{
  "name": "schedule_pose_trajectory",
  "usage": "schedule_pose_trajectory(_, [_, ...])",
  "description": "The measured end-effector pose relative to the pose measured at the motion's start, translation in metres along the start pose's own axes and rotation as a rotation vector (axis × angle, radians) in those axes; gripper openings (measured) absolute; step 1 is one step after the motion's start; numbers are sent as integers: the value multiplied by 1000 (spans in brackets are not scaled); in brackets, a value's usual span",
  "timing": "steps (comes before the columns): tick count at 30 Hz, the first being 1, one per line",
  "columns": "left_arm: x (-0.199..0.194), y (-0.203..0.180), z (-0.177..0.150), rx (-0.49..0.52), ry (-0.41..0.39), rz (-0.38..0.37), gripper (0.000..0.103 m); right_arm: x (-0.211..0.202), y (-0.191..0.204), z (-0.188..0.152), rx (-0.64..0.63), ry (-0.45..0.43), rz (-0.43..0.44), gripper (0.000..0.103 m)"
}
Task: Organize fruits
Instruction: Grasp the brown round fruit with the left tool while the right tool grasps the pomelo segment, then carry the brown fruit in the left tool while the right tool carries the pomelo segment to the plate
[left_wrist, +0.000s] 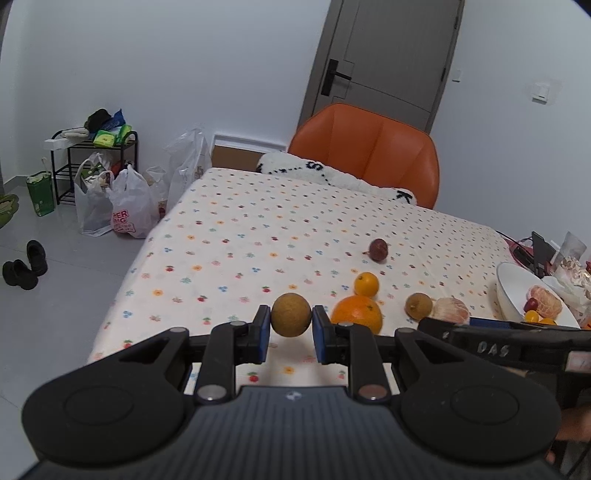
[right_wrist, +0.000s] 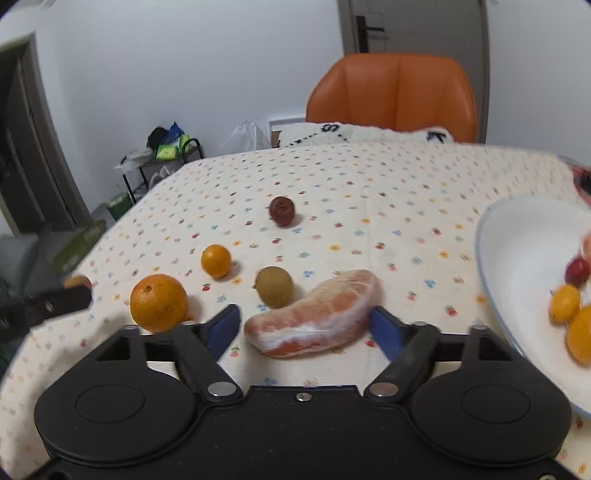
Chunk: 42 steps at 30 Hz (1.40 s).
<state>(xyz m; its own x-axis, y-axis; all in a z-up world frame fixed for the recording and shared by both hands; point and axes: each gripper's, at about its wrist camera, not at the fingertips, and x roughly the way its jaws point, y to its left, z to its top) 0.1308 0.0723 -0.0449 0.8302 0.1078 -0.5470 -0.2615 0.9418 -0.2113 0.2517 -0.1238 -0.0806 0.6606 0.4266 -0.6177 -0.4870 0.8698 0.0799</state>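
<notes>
The surface (right_wrist: 369, 177) wears a flowered cloth. On its right, a white bowl (right_wrist: 517, 258) holds fruit. The right gripper (right_wrist: 303, 326) has wide jaws flanking a pomelo segment (right_wrist: 314, 314) — contact unclear. The left gripper (left_wrist: 290, 332) has jaws clamped on a brown round fruit (left_wrist: 291, 314), lifted clear.
</notes>
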Motion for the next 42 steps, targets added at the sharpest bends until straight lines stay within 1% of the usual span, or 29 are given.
schedule_pose_trajectory(3, [-1, 7, 1, -8, 0, 18, 22, 6, 13, -3, -79, -5, -44, 83])
schedule_pose_trajectory(4, [-1, 9, 1, -11, 1, 22, 22, 6, 14, -3, -86, -7, -50, 77])
schedule_pose_trajectory(5, [-1, 10, 1, -13, 3, 26, 22, 4, 13, -3, -88, -12, -48, 73])
schedule_pose_trajectory(10, [0, 5, 0, -8, 4, 16, 22, -3, 7, -6, -106, -9, -6, 72])
schedule_pose_trajectory(17, [-3, -9, 1, 13, -2, -8, 22, -19, -7, -9, -37, -21, 30, 71])
schedule_pose_trajectory(23, [-10, -18, 4, 30, -16, -19, 22, -38, -16, -5, -2, -72, 55, 71])
schedule_pose_trajectory(32, [-16, -44, 9, 71, -36, -44, 22, -69, -32, 8, 28, -168, 74, 71])
schedule_pose_trajectory(36, [-16, -57, 11, 90, -38, -60, 22, -78, -45, 10, 48, -197, 62, 71])
schedule_pose_trajectory(42, [-13, -79, 13, 117, -38, -88, 22, -88, -70, 9, 80, -221, 21, 71])
